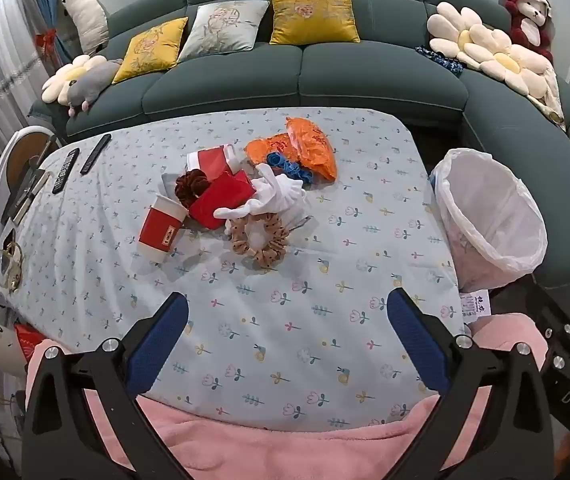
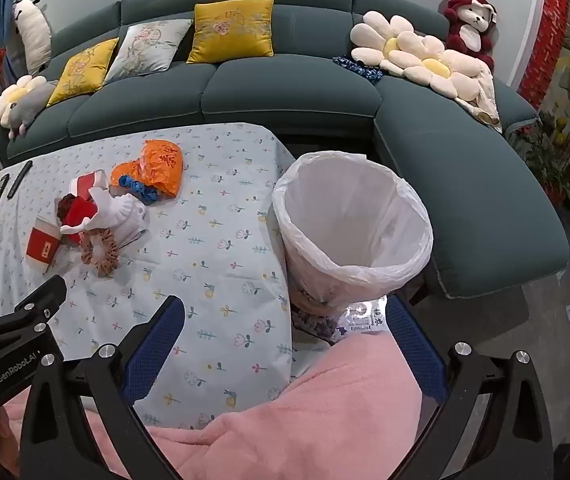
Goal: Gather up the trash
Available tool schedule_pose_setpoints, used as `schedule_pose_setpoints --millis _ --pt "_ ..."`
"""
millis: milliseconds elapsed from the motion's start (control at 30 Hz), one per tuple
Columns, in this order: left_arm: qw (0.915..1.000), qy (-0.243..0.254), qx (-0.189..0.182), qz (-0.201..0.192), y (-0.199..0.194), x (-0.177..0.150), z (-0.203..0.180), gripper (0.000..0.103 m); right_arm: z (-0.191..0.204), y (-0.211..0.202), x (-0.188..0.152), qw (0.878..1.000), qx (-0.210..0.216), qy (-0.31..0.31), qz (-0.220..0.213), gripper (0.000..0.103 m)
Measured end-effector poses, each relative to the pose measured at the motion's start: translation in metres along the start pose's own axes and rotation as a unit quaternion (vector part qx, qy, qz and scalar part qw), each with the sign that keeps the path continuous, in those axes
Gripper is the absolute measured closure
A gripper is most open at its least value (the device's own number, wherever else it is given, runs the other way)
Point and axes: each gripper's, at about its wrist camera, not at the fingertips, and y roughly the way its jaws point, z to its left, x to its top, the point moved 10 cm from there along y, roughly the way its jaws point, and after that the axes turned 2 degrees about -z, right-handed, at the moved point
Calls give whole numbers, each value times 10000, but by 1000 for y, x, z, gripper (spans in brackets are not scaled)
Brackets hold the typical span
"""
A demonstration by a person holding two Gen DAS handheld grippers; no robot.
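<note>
Left gripper point(image 1: 287, 340) and right gripper point(image 2: 285, 344) tilt downward over the table point(image 1: 245, 320), both spread wide, empty.

Both wrist views tilt down over the table point(image 1: 285, 320), sharing sofa point(image 2: 285, 92) and bin point(image 2: 349, 232).

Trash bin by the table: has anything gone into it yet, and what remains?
Done: nothing visible; the white-lined bin looks empty. In hand: nothing; left gripper and right gripper are both open. Left: red cup, orange bag and the remaining pile on the table.
</note>
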Motion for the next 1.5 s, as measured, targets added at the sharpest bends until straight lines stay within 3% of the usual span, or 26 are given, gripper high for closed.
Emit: schedule_pose_setpoints --millis 1500 --pt "9999 53 -35 -114 -10 -1 -6 8 -5 -8 -1 10000 -14 -1 -16 7"
